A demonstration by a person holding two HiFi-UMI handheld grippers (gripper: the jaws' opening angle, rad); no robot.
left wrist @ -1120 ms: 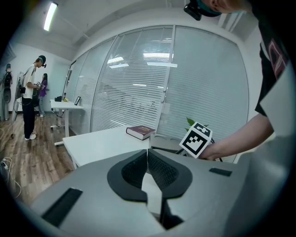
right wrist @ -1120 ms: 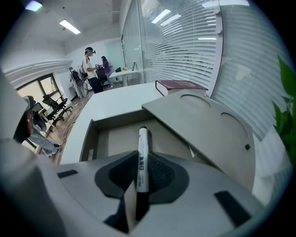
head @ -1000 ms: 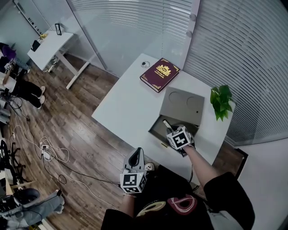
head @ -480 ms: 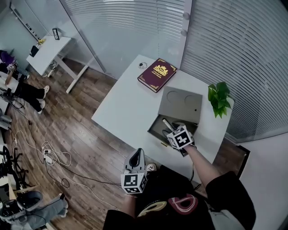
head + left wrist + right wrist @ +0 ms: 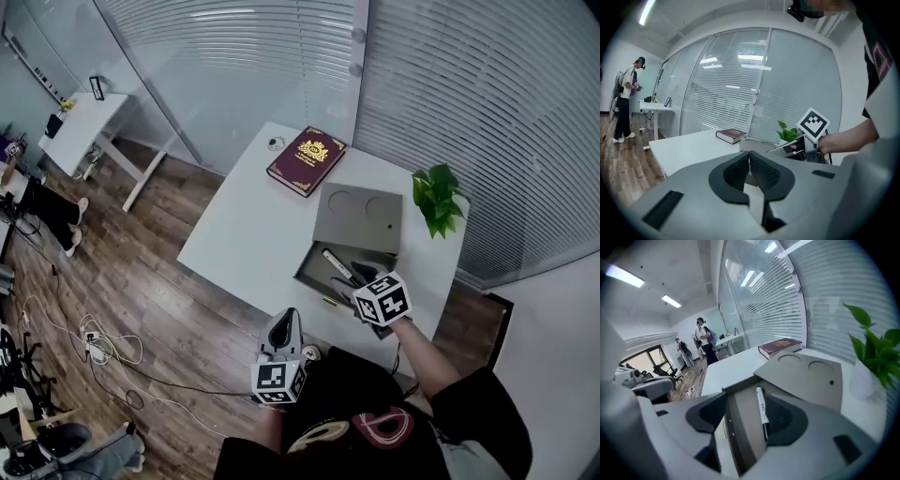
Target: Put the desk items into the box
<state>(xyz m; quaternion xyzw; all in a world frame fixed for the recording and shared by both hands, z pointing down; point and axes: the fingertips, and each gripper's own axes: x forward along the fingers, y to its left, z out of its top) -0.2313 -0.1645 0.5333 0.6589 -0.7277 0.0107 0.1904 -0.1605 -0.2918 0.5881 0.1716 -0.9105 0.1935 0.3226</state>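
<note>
- While your right gripper [image 5: 361, 275] is hanging over the open grey box [image 5: 311, 261], its two jaws are standing wide apart. They have just been opening, and they are squeezing nothing.
- The white pen with the black cap [image 5: 336, 265] is lying inside the box, under those open jaws, and no pad is touching it. To me the pen is looking done.
- The dark red book with the gold print [image 5: 306, 159] is sitting on the white table [image 5: 244, 234], at the far corner, past the flat box lid. I am guessing it is going in next.
- From your right fingers the book is lying ahead and a little to the left. It is sitting slanted, and one long edge is facing the lid.
- Your right hand is the nearer one. Your left gripper [image 5: 281, 330] is waiting down by your body, off the near table edge. Its jaws are pressing together and holding nothing.
- The book is looking much wider than the pen, so you are likely needing to bite a thin edge, not the flat cover.
- The green leafy plant [image 5: 433, 199] is standing near the lid on the right, so it is not sitting in your way to the book.
</note>
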